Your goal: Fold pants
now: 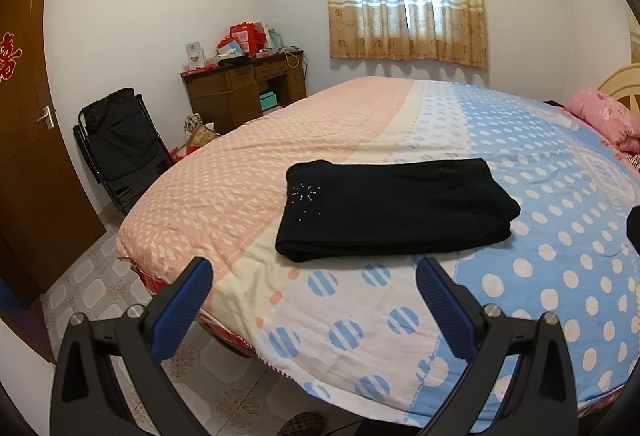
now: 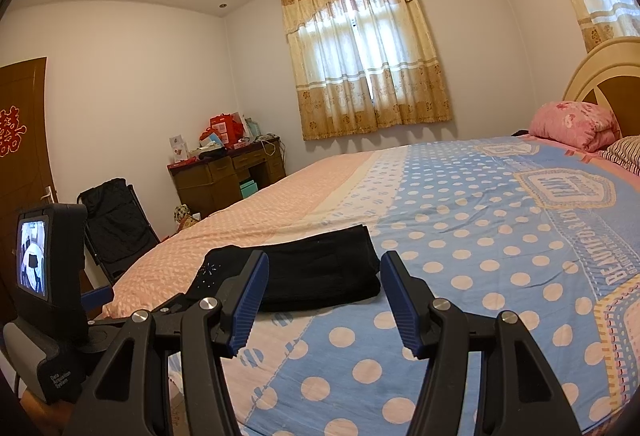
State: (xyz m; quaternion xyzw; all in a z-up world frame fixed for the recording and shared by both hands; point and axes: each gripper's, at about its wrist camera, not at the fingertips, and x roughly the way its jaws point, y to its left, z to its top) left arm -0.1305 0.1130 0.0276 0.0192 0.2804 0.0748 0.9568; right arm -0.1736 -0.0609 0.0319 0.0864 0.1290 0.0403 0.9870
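The left hand-held gripper [image 1: 314, 282] hangs above the near edge of the bed [image 1: 360, 336], its blue-padded fingers [image 1: 188, 306] spread wide with nothing between them and nothing touching them. The right hand-held gripper [image 2: 324, 288] also has its fingers [image 2: 250, 300] spread apart, empty, held over the near edge of the bed [image 2: 480, 276] and clear of the cover.

The black pants [image 1: 394, 208] lie folded into a compact rectangle on the bed, a short way in from the near edge and closer to the foot than to the headboard, across the seam where the pink part of the cover meets the blue dotted part. A small sparkly starburst shows on their foot-end corner. In the right wrist view the pants [image 2: 320, 276] sit just beyond the fingertips, apart from them.

A pink pillow [image 2: 572, 124] rests at the head of the bed.
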